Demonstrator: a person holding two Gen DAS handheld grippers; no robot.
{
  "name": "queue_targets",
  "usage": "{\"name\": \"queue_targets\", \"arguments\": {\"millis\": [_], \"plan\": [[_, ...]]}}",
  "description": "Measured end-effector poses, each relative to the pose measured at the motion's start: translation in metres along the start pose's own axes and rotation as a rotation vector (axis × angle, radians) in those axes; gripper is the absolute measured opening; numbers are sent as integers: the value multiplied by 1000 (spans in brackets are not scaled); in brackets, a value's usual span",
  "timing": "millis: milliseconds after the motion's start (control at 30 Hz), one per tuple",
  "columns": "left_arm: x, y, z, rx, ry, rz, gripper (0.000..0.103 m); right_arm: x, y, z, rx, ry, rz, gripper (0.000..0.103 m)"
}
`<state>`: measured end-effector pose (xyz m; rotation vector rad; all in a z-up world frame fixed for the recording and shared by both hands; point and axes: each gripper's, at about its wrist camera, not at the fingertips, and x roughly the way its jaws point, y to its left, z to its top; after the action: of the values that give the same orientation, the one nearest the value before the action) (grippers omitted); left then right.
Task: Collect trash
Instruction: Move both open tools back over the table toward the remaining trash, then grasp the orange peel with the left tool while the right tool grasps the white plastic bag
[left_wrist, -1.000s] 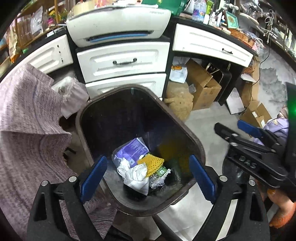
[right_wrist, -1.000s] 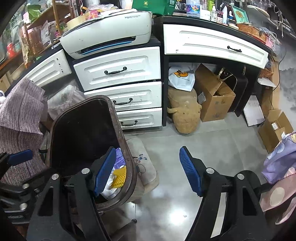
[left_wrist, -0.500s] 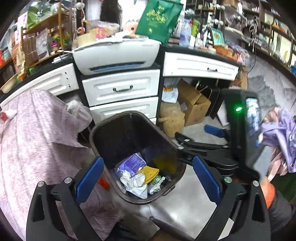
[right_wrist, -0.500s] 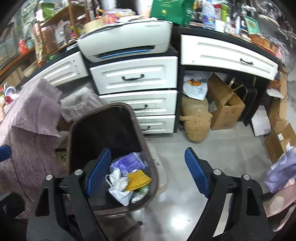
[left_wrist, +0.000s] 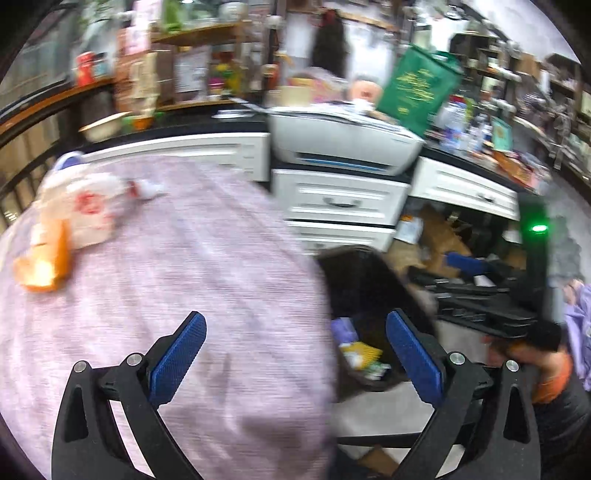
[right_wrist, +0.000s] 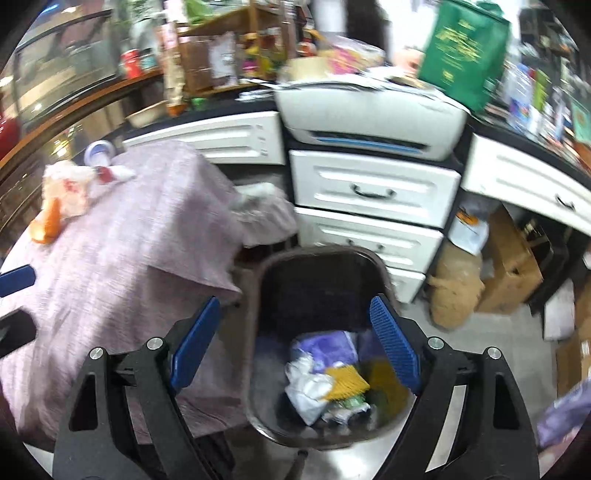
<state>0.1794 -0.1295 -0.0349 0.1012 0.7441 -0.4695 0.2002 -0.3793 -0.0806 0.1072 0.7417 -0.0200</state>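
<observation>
Left claw (left_wrist: 293, 354) spread wide, empty, over the pink-clothed table (left_wrist: 184, 258). Right claw (right_wrist: 293, 338) apart, empty, above the dark bin (right_wrist: 266, 295). Trash in bin (right_wrist: 325, 380) sits at its bottom. Crumpled wrappers (left_wrist: 74, 210) and an orange piece (left_wrist: 48, 262) lie at ten o'clock on the cloth, well apart from both claws.

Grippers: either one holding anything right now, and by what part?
Nothing held. Left gripper and right gripper both stand open, empty; trash sits in the bin.

bin (right_wrist: 325, 266) right of table (right_wrist: 140, 258) | trash (right_wrist: 325, 376) in bin (drawers (right_wrist: 373, 192) behind)
</observation>
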Motion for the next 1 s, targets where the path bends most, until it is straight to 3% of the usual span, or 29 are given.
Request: {"name": "queue_targets", "arguments": {"millis": [367, 700, 867, 933, 1000], "plan": [[-7, 124, 20, -130, 15, 242, 96, 8, 77, 33, -142, 16, 135, 83], [28, 202, 31, -245, 67, 350, 74, 21, 142, 60, -256, 24, 227, 83], [40, 214, 33, -253, 94, 365, 56, 31, 173, 72, -318, 27, 246, 83], [41, 216, 32, -251, 88, 383, 40, 35, 184, 77, -345, 21, 252, 83], [39, 218, 30, -268, 84, 354, 23, 38, 198, 83, -378, 16, 266, 83]]}}
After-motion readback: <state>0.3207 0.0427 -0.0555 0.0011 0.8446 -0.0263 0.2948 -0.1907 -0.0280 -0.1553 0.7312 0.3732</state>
